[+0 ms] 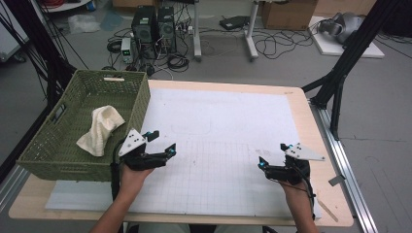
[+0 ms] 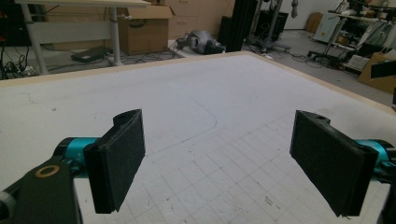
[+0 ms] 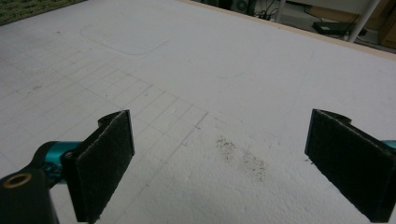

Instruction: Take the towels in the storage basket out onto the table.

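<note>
Cream-coloured crumpled cloth sits inside the green woven plastic basket, draped against the basket's right-hand wall at the table's left edge. A pale slip lies on the basket's far rim.

Just right of the basket comes the left gripper, held in the person's left hand, its grey three-cornered plate up top and its jaws spread wide with nothing between them. The left gripper view confirms it: two black padded jaws standing well apart over bare white sheet.

Across the middle, the white foam-like sheet covers most of the light wooden table. It carries a faint pencilled grid on the near half and a rounded outline farther back. The right gripper view picks up a dark speckled smudge on the sheet.

On to the right gripper, in the person's right hand, hovering low over the grid. Its jaws gape wide too, empty, as its own view shows.

Beyond the table, grey floor with two black computer towers amid tangled cables, white desk legs, a cardboard box, and black frame struts at the right.
</note>
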Demonstrator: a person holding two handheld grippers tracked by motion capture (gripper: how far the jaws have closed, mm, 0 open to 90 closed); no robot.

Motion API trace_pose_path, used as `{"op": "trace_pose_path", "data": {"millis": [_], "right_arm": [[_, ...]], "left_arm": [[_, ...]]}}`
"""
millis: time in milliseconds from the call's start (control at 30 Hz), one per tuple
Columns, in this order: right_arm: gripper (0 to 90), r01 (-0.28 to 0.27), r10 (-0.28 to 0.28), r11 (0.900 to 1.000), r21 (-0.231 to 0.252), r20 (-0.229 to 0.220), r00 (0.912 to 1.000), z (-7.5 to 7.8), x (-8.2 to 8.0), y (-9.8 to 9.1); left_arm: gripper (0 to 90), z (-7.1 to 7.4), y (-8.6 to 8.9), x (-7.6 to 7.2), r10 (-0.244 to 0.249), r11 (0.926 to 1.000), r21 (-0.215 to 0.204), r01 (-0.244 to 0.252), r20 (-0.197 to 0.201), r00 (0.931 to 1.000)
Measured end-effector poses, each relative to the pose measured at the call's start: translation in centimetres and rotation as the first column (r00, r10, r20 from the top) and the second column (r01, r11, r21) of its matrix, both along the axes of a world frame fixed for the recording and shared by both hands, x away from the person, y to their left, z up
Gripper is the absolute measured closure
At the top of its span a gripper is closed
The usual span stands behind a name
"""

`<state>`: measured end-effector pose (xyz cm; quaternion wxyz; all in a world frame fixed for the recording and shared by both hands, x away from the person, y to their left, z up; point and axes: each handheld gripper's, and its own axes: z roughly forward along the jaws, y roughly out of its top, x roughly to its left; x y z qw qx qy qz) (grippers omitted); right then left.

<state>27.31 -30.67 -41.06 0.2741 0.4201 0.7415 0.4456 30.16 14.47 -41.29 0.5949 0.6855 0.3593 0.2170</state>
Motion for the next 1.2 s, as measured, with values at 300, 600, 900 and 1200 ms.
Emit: {"op": "trace_pose_path", "data": {"millis": [300,600,900,1200], "right_arm": [[7.4,0.006,-0.005,0.9997,0.025,-0.011,0.9999,-0.3,0.3,-0.6],[7.4,-0.008,0.008,0.9997,0.024,-0.002,1.0,0.1,0.4,0.3],[7.4,-0.022,0.023,0.9989,0.042,-0.016,0.9996,-0.2,1.6,0.7],[7.3,-0.027,0.028,0.9991,0.033,-0.022,0.9994,-0.1,1.1,0.9]], "left_arm": [[18.5,0.0,0.0,-0.1,-0.004,0.9999,0.011,0.004,-0.003,1.0],[18.2,0.3,-0.2,-1.4,-0.015,0.9993,0.033,0.015,0.002,0.9999],[18.3,1.2,0.4,-1.4,-0.007,0.9998,0.02,0.007,-0.018,0.9998],[19.0,3.0,0.8,-1.9,-0.011,0.9999,-0.003,0.011,-0.017,0.9998]]}}
